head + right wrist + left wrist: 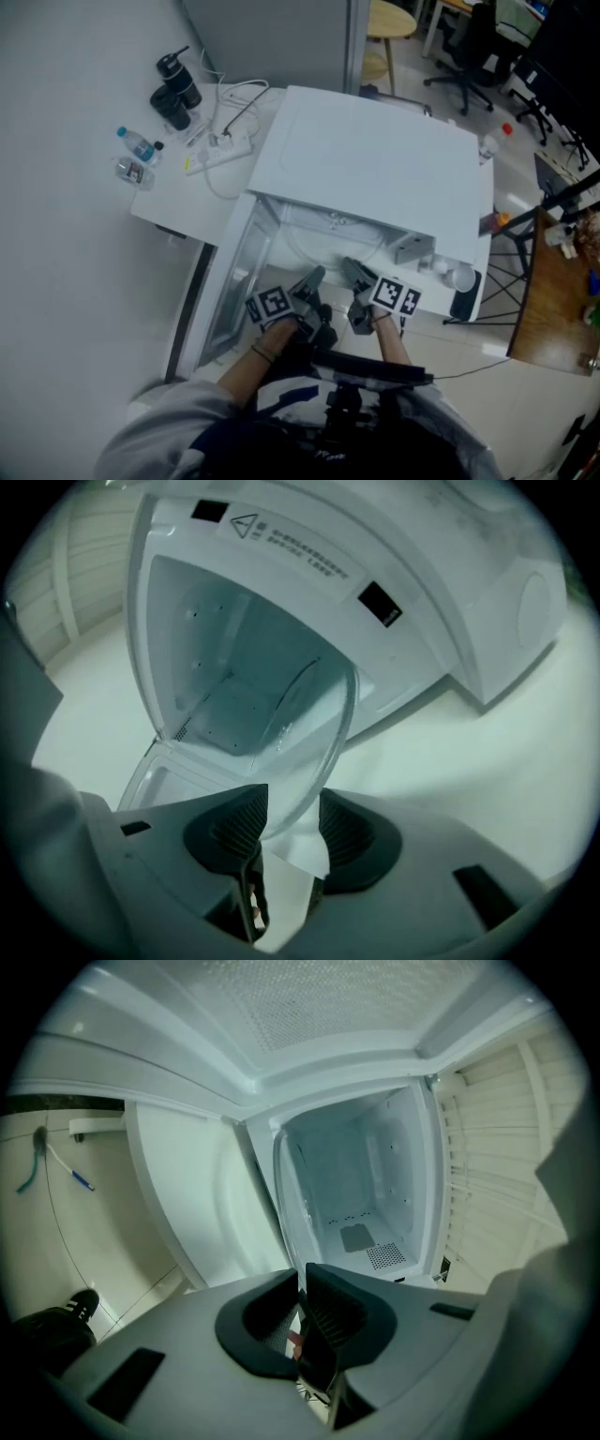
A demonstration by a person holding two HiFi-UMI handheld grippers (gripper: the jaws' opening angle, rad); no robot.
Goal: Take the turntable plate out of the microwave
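The white microwave (375, 159) stands with its door (220, 281) swung open to the left. Both grippers are at its front opening. The clear glass turntable plate (305, 728) stands on edge in the right gripper view, its rim between the jaws of my right gripper (286, 808). Those jaws are spread wider than the rim, so the gripper is open. In the head view my right gripper (354, 274) reaches into the opening. My left gripper (312, 279) is beside it. In the left gripper view my left gripper (302, 1283) is shut with nothing in it, facing the bare cavity (361, 1194).
On the white table left of the microwave are a water bottle (138, 144), black cups (175, 89) and a power strip (225, 148) with cables. A white cup (459, 277) sits at the microwave's right front corner. Office chairs (469, 47) and a wooden desk (553, 300) stand further off.
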